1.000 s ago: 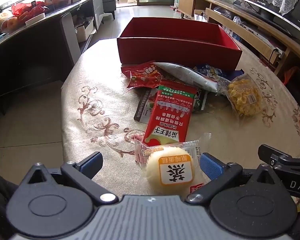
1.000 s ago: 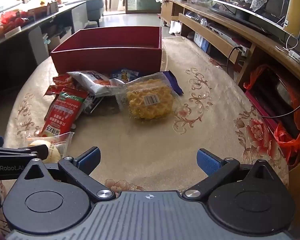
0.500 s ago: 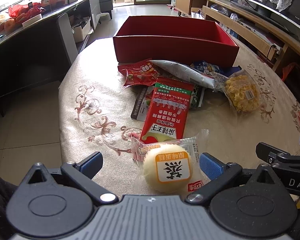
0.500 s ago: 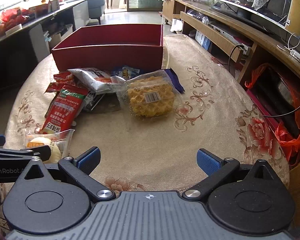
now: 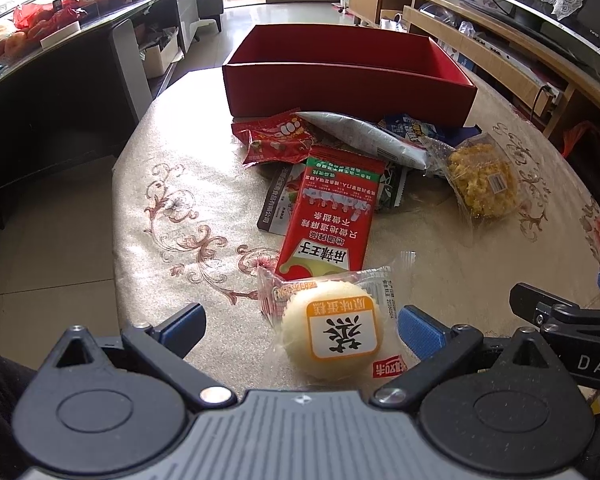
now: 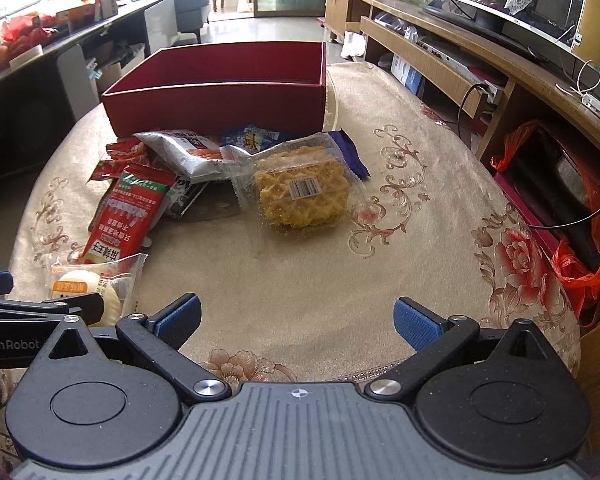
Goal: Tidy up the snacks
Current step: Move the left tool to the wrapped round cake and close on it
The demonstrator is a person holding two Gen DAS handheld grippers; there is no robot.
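A pile of snack packs lies in front of an open red box [image 5: 340, 88] [image 6: 220, 100] on a round table. A wrapped round cake [image 5: 334, 330] [image 6: 96, 286] lies nearest, between the fingers of my open left gripper [image 5: 300, 326], nearer the right finger. Behind it lie a long red pack [image 5: 332, 216] [image 6: 128, 212], a small red pack [image 5: 278, 140], a silver bag [image 5: 364, 140] [image 6: 188, 152] and a yellow waffle pack [image 5: 484, 180] [image 6: 300, 192]. My right gripper [image 6: 296, 318] is open and empty over bare tablecloth.
The table [image 6: 420, 240] has a beige floral cloth; its edge drops off to the left [image 5: 116, 200] and right. A dark counter [image 5: 60, 60] stands left, a TV bench [image 6: 480, 60] right. A red bag [image 6: 580, 264] sits by the table's right side.
Both grippers have risen and drawn back slightly. The cake now sits a little nearer the left gripper's right finger. No snack has moved.
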